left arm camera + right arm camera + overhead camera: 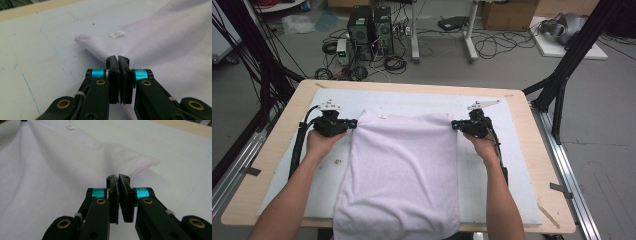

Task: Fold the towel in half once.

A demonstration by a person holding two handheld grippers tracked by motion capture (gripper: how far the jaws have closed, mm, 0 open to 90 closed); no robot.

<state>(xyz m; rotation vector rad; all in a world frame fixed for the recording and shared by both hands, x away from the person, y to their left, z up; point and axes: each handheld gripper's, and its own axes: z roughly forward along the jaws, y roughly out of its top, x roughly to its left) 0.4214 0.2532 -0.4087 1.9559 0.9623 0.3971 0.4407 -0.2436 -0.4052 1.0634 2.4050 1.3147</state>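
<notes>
The lilac towel (399, 170) lies lengthwise down the counter (532, 165), near end hanging over the edge. The left gripper (353, 123) and right gripper (455, 125) have their jaws clamped tight on its two far corners, equally placed.

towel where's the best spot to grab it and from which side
Grip the towel by its stitched hem at the two far corners, coming in level from each outer side: those edges lie free on the table, as the left tongs and right tongs pinch them.

Pale lilac towel (402, 170) lies flat, near edge overhanging table.
</notes>
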